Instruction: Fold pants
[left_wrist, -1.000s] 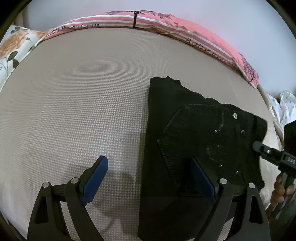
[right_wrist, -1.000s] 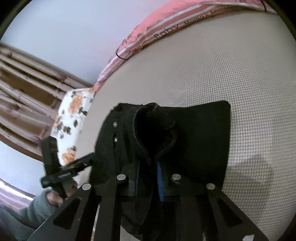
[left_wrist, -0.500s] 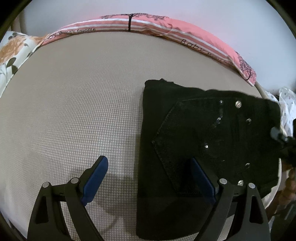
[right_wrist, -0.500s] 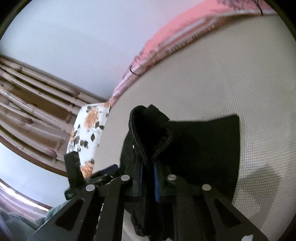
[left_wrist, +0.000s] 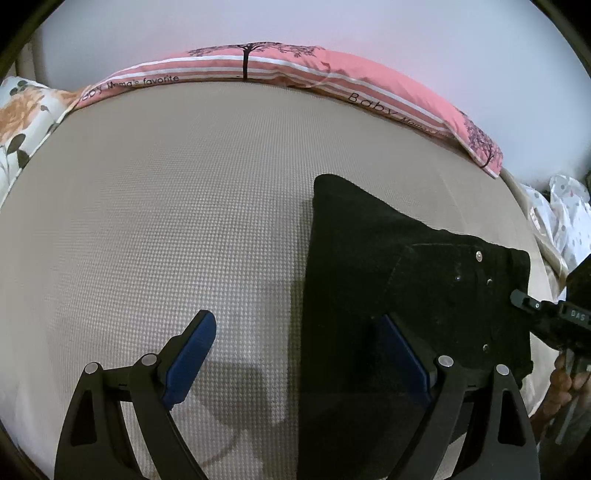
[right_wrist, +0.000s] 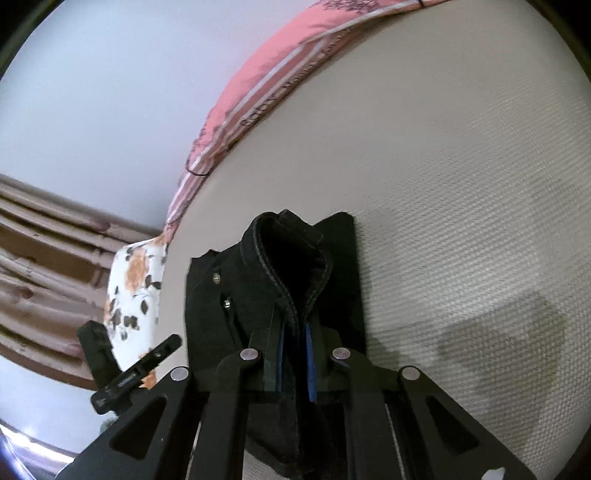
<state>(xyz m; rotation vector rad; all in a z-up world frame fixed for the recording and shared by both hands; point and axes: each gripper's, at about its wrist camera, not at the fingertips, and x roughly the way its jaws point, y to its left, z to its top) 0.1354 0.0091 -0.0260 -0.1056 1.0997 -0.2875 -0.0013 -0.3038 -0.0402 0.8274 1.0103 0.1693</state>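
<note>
Readable text first: the pink striped pillow (left_wrist: 303, 70) is showing "Baby Mama's favorite" printed twice along its stripes, plus black tree prints; the right wrist view is catching a blurred piece of the same lettering on it (right_wrist: 258, 107). The right gripper (left_wrist: 546, 317), poking in at the right edge of the left wrist view, is carrying a small white label starting "DAS", rest cut off. The black pants (left_wrist: 388, 295) are lying folded on the beige waffle-textured mattress (left_wrist: 166, 221), right of centre in the left wrist view, long axis running from near the camera away toward the pillow, far corner pointing at it. The waistband end with metal rivets is sitting on top on the right side, facing the right gripper. In its own view the right gripper (right_wrist: 293, 354) is clamping a raised fold of the pants (right_wrist: 288, 266), blue pads nearly together with stitched denim pinched between them, so that edge is standing up off the folded stack. The left gripper (left_wrist: 295, 350) is hanging wide open, gripping nothing: its left blue pad is over bare mattress, its right pad is over the pants' near part; cannot tell whether that pad is touching cloth. A floral pillow (left_wrist: 18, 122) is sitting at the mattress's left corner, and spotted white fabric (left_wrist: 569, 218) is lying past its right edge.
</note>
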